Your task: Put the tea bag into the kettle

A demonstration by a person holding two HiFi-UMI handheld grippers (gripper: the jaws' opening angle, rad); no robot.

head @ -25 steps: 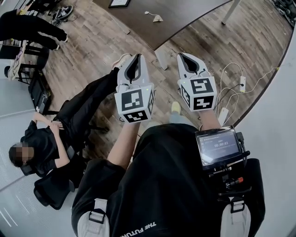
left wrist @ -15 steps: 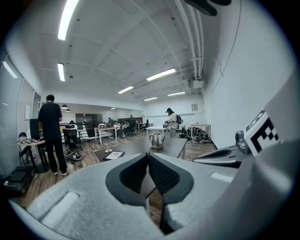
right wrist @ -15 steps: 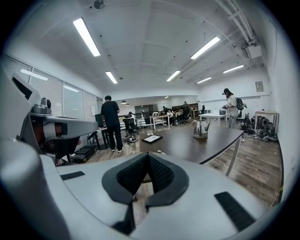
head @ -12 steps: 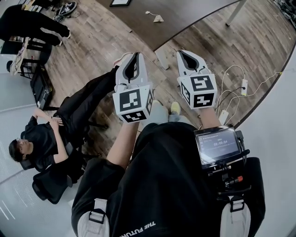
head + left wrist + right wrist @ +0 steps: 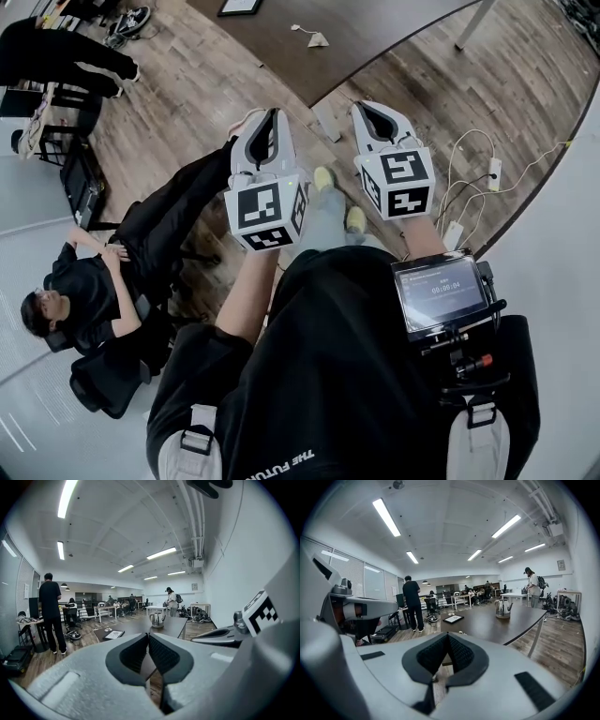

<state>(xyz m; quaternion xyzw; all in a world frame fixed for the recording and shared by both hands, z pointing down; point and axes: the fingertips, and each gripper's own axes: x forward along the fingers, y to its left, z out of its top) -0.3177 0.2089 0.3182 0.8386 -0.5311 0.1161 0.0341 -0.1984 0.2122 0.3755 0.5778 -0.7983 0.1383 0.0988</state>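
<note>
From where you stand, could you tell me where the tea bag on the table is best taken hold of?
Probably by its pouch, from above: the tea bag lies low on the table, so a sideways approach would likely scrape the top. Its thin string trails away flat and looks harder to pinch.

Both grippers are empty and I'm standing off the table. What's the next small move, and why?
Probably step forward to the table, toward the tea bag lying on its near end. The left gripper and right gripper are both shut on nothing and held over the floor, short of the table, and the kettle stands farther along it.
</note>
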